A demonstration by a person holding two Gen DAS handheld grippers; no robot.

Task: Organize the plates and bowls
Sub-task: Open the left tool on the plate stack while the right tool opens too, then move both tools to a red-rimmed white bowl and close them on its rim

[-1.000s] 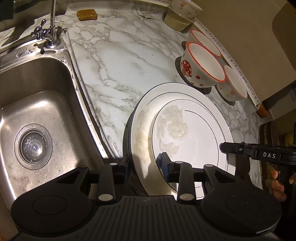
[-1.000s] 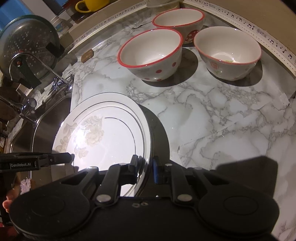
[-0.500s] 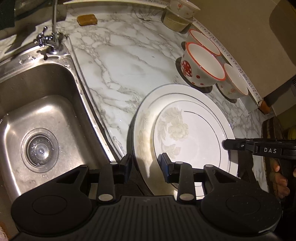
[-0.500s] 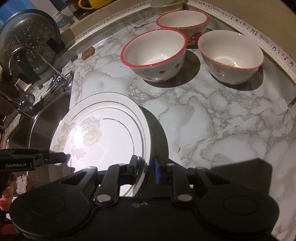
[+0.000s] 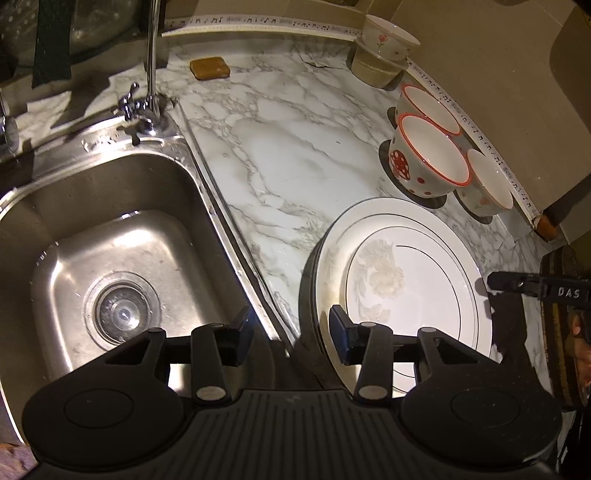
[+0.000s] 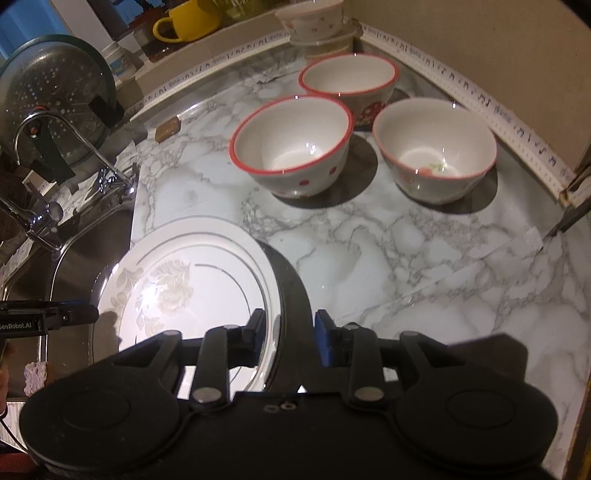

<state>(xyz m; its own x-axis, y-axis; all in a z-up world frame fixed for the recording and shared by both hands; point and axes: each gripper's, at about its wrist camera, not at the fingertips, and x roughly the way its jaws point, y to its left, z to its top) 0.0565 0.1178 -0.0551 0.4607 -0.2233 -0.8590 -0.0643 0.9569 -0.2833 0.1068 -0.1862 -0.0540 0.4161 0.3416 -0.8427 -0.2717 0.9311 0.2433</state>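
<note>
A stack of white plates with a pale flower print (image 5: 406, 284) lies on the marble counter (image 5: 295, 155) beside the sink; it also shows in the right wrist view (image 6: 192, 288). My left gripper (image 5: 291, 328) is open, its jaws wide either side of the stack's left rim. My right gripper (image 6: 290, 332) is open around the stack's right rim. Three red-rimmed bowls (image 6: 291, 147) (image 6: 349, 79) (image 6: 436, 147) stand at the back right; they also show in the left wrist view (image 5: 428, 155).
A steel sink (image 5: 110, 258) with a tap (image 5: 151, 74) lies to the left. A brown sponge (image 5: 209, 68) and a small stacked bowl (image 5: 384, 40) sit at the back. A colander (image 6: 55, 107) and a yellow mug (image 6: 188, 18) stand behind the counter.
Both grippers have opened and let go of the plate stack, which now rests on the counter. The left gripper has shifted left, towards the sink.
</note>
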